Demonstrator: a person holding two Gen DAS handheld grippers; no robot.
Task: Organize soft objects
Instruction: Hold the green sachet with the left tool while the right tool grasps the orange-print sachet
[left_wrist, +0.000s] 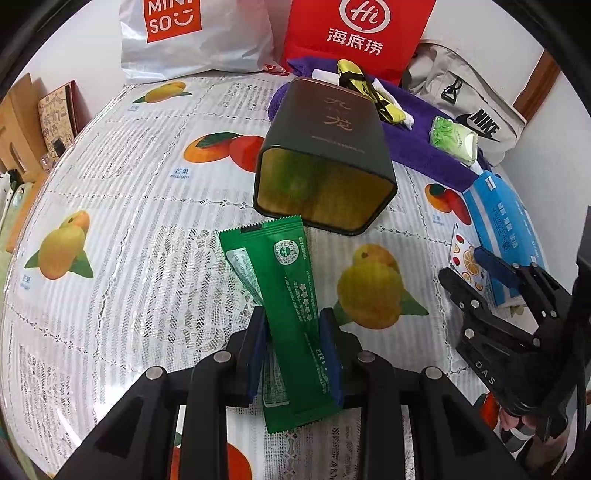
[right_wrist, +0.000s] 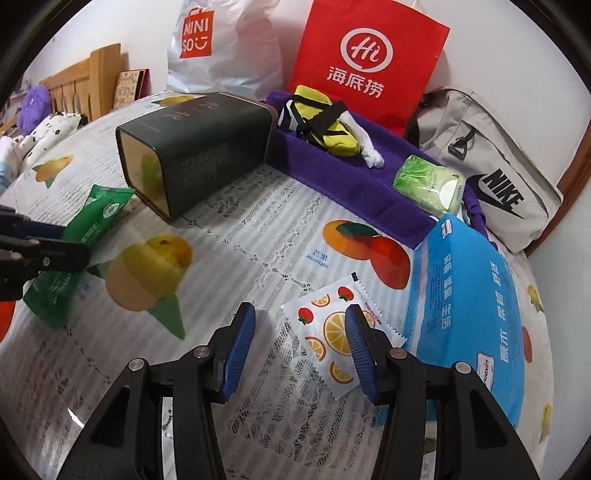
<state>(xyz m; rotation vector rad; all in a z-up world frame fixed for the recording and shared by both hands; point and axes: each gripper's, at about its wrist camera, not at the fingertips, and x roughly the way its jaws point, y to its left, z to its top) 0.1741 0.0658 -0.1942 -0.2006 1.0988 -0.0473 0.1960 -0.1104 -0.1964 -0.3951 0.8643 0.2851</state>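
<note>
My left gripper (left_wrist: 294, 350) is shut on a dark green sachet (left_wrist: 291, 295), with a paler green packet (left_wrist: 242, 269) tucked behind it; both hang above the cloth. The right wrist view shows that gripper (right_wrist: 74, 243) at the left edge, clamping the green sachet (right_wrist: 99, 214). A dark tin (left_wrist: 325, 147) lies on its side just beyond, its open mouth facing the sachet. My right gripper (right_wrist: 300, 317) is open over a white fruit-print sachet (right_wrist: 325, 332) lying flat; its right pad overlaps the sachet's edge. In the left wrist view, the right gripper (left_wrist: 466, 271) sits at the right.
A purple towel (right_wrist: 332, 173) at the back carries a yellow pouch (right_wrist: 325, 122) and a green tissue pack (right_wrist: 428, 184). A blue tissue pack (right_wrist: 465, 314) lies right of the fruit sachet. A red bag (right_wrist: 369, 66), white Miniso bag (right_wrist: 221, 44) and grey Nike bag (right_wrist: 498, 173) line the wall.
</note>
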